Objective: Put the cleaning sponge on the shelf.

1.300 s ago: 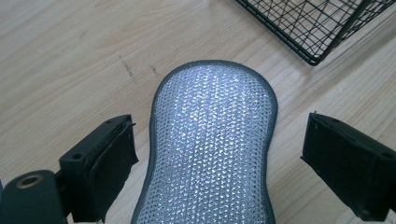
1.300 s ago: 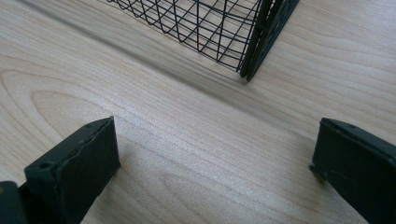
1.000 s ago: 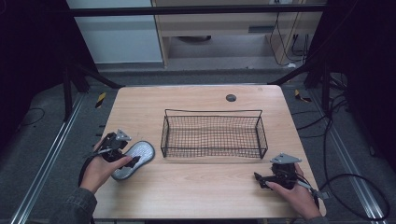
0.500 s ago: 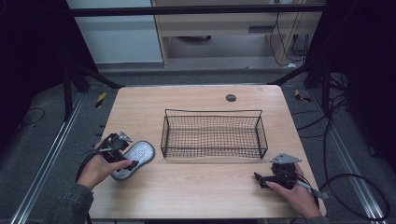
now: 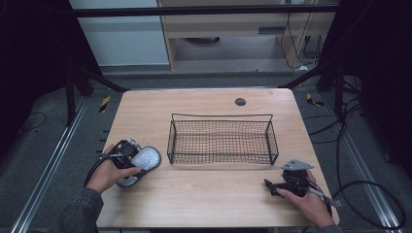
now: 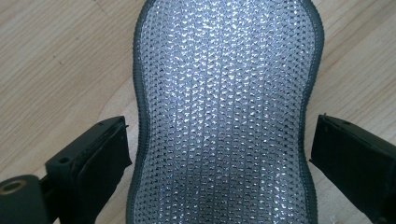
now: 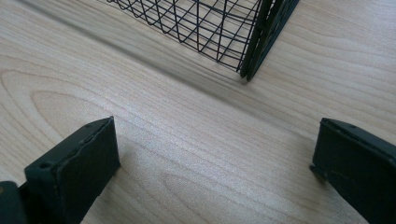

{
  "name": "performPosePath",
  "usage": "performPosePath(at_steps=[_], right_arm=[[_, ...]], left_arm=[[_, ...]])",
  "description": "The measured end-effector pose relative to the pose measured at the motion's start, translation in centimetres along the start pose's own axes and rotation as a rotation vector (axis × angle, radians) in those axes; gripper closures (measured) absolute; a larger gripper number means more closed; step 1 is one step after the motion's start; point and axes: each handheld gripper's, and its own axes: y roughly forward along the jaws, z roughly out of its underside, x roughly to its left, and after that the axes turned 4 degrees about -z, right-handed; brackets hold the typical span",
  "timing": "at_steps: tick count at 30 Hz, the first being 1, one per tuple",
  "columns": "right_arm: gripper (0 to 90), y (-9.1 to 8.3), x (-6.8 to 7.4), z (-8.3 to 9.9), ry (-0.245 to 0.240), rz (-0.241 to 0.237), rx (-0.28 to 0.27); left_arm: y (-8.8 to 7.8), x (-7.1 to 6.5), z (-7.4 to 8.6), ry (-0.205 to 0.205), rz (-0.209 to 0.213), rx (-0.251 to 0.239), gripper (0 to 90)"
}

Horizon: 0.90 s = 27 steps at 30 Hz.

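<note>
A: Your left hand [image 5: 111, 173] lies low at the near left of the bench [image 5: 209, 204], forearm coming in from the bottom edge, with the left gripper [image 5: 127, 153] angled toward the wire basket [image 5: 222, 141].

B: And the scrubbing pad?

A: The silver mesh scrubbing pad [image 6: 224, 112] lies flat on the bench, lengthwise between your left gripper's jaws. The jaws have just been opening; both pads stand off its dark edges with a sliver of wood showing each side, so it is released, not pinched.

B: My other hand?

A: Your right hand [image 5: 306, 204] rests at the near right, the right gripper [image 5: 272, 187] pointing left and a little toward the basket's near right corner. Its jaws are spread wide over bare wood, grasping nothing.

B: Room to move?

A: The scrubbing pad sits just beside the basket's left end, not touching it. Bare bench runs between your two hands along the near edge. Beyond the basket lies a small dark round spot [image 5: 240, 101] near the far edge.
</note>
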Motion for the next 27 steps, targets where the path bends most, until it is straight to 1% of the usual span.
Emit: performPosePath(at_steps=[5, 9, 10, 12, 13, 18, 19, 23, 24, 27], right_arm=[[0.7, 0.0, 0.0, 0.0, 0.007, -0.004, 0.000], [0.6, 0.0, 0.0, 0.0, 0.003, -0.001, 0.000], [0.6, 0.0, 0.0, 0.0, -0.001, 0.001, 0.000], [0.6, 0.0, 0.0, 0.0, 0.003, -0.001, 0.000], [0.6, 0.0, 0.0, 0.0, -0.002, 0.001, -0.001], [0.6, 0.0, 0.0, 0.0, 0.003, -0.001, 0.000], [0.7, 0.0, 0.0, 0.0, 0.002, -0.001, 0.000], [0.6, 0.0, 0.0, 0.0, -0.003, 0.001, -0.001], [0.6, 0.0, 0.0, 0.0, 0.001, -0.001, 0.000], [0.6, 0.0, 0.0, 0.0, 0.003, -0.002, 0.000]], left_arm=[[0.3, 0.3, 0.1, -0.003, 0.008, 0.004, 3.3], [0.6, 0.4, 0.0, -0.012, 0.021, 0.005, 2.5], [0.8, 0.5, 0.0, -0.009, 0.028, 0.017, 2.6], [1.1, 0.4, -0.1, -0.012, 0.031, 0.023, 2.7], [1.1, 0.4, -0.1, -0.012, 0.031, 0.023, 2.4], [1.5, 0.7, -0.2, -0.014, 0.044, 0.034, 1.9], [1.6, 0.7, -0.1, -0.024, 0.051, 0.035, 1.8], [1.8, 0.8, -0.1, -0.024, 0.063, 0.038, 1.8], [1.8, 0.9, -0.1, -0.029, 0.073, 0.036, 2.7], [1.7, 1.0, -0.1, -0.025, 0.072, 0.030, 4.9]])
